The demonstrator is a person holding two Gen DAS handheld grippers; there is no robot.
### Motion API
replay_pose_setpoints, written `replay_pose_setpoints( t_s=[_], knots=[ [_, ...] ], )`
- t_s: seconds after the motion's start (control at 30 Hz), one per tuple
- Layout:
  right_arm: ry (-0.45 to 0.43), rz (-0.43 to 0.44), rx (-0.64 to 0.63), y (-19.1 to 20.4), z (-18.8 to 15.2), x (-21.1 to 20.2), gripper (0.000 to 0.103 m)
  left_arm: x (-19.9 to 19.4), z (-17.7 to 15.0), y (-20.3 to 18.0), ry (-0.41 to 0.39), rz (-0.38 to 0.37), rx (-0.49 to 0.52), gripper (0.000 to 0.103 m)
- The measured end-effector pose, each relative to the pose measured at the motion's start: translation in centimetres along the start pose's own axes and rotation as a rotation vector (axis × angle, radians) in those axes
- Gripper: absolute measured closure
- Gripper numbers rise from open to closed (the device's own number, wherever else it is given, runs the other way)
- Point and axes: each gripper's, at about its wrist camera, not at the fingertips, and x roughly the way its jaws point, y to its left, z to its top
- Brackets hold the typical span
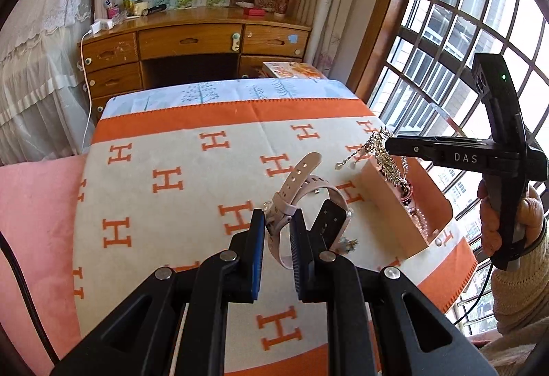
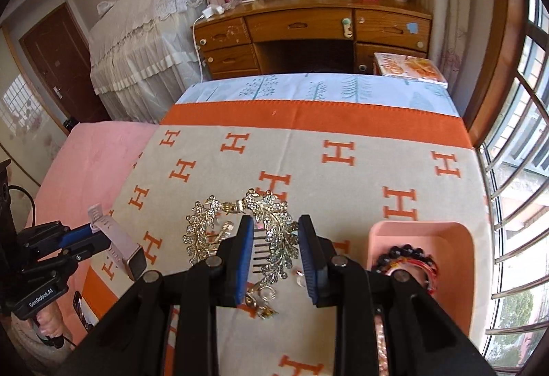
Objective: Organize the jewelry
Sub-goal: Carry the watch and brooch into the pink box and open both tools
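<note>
Left gripper [image 1: 278, 228] is clamped on the strap of a pale pink watch [image 1: 302, 201], lifted clear of the blanket [image 1: 178, 170]. The watch's dark face hangs to the right of the blue pads and the loose strap end sticks up and away. In the right wrist view the same watch [image 2: 120, 245] shows at far left, pinched between the left gripper's blue pads.

Right gripper [image 2: 278, 252] has a gold rhinestone leaf hair comb [image 2: 274, 232] between its pads. The comb teeth sit against the left pad [image 2: 244, 259] and the leaf spray fills the gap; a second leaf spray sticks out to the left. Contact at the right pad is not clear, but the piece is up off the blanket, so it reads as held. In the left wrist view the right gripper [image 1: 389, 144] carries the comb [image 1: 386, 160] by its tip, with small chains and pearl drops dangling, above the near end of the pink tray [image 1: 387, 221]. The person's hand [image 1: 501, 221], cream knit sleeve at the wrist, grips the handle.

The pink tray [image 2: 463, 252] sits on the blanket's right side near the window. Inside: a dark bead bracelet [image 2: 401, 254] with a red one and a strand of pale pink beads [image 2: 381, 341]. A small gold piece [image 2: 262, 305] lies on the blanket just below the right gripper.

The orange-and-cream H-pattern blanket covers the bed; a wooden desk [image 1: 192, 43] stands beyond it.
</note>
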Motion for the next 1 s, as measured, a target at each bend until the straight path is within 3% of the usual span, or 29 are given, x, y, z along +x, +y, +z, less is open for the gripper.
replay_pose_setpoints(
  t_s=[0.2, 0.43, 0.67, 1.0],
  knots=[
    [-0.024, -0.081, 0.093, -6.2, -2.7, -3.0, 0.077, 1.2, 2.4, -6.4, -0.013, -0.064, 0.06, 0.091],
    [-0.01, -0.101, 0.176, -11.0, -6.2, -2.8, 0.076, 5.0, 4.7, -12.8, 0.024, -0.117, 0.117, 0.091],
    [0.024, -0.084, 0.188, -13.1, -8.6, -1.6, 0.076, 10.7, 6.0, -17.4, 0.102, -0.128, 0.165, 0.091],
    [0.038, -0.071, 0.161, -13.6, -10.4, -0.7, 0.076, 19.4, 5.3, -19.4, 0.247, -0.127, 0.146, 0.091]
  ],
)
